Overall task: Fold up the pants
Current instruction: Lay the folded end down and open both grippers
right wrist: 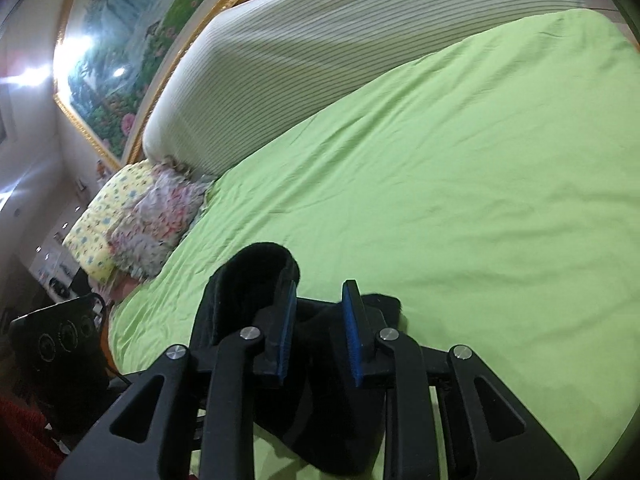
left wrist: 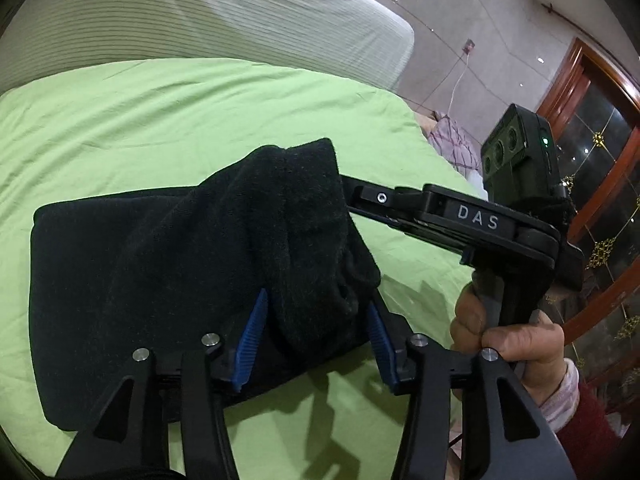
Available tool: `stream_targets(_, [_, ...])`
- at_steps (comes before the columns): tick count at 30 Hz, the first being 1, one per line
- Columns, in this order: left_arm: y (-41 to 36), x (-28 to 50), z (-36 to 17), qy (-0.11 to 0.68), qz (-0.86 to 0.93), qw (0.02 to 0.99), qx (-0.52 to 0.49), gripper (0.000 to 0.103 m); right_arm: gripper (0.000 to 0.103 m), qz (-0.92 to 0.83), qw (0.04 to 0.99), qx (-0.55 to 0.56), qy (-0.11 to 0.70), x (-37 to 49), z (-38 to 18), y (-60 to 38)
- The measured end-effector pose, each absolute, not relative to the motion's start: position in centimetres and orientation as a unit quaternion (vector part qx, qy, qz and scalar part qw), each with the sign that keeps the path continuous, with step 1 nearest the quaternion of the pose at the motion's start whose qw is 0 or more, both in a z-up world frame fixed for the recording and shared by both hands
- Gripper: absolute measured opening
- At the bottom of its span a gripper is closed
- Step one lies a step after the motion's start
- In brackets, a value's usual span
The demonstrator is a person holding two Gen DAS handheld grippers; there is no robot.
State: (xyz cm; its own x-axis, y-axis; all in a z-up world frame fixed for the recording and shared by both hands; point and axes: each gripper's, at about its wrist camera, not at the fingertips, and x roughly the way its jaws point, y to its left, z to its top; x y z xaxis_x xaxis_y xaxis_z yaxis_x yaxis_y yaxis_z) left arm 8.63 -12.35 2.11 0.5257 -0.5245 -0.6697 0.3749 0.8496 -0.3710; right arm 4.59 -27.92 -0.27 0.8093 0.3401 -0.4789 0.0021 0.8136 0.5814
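Observation:
Black pants (left wrist: 160,272) lie folded on the green bed sheet (left wrist: 160,120). A thick fold of them rises between the blue pads (left wrist: 252,336) of my left gripper (left wrist: 316,340), which is open and not pressing the cloth. The right gripper's body (left wrist: 476,220), held by a hand (left wrist: 508,332), reaches in from the right, its fingertips hidden under the raised fold. In the right wrist view my right gripper (right wrist: 320,324) stands open. A loop of the pants (right wrist: 248,280) drapes over its left finger and more black cloth lies below the pads.
A white striped bolster (left wrist: 200,20) runs along the far side of the bed. Floral pillows (right wrist: 140,220) sit at the head, under a gold-framed painting (right wrist: 132,60). The bed's right edge drops off near a wooden glass-fronted cabinet (left wrist: 600,160).

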Motion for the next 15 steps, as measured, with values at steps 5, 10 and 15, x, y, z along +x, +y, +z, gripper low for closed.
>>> stream_targets(5, [-11.6,8.7,3.0,0.41,-0.275,0.863,-0.105,0.056,0.053,0.062,0.909,0.295,0.288,3.7,0.1,-27.4])
stream_targets(10, [-9.7,8.0,4.3,0.391,-0.281,0.869,-0.117,0.067,0.065,0.021,0.913,0.31,0.265,2.2,1.2,-27.7])
stream_targets(15, [-6.7,7.8,4.6,0.386,-0.25,0.877,-0.14,0.073,0.08,-0.018,0.926,0.284,0.248,1.1,3.1,-25.8])
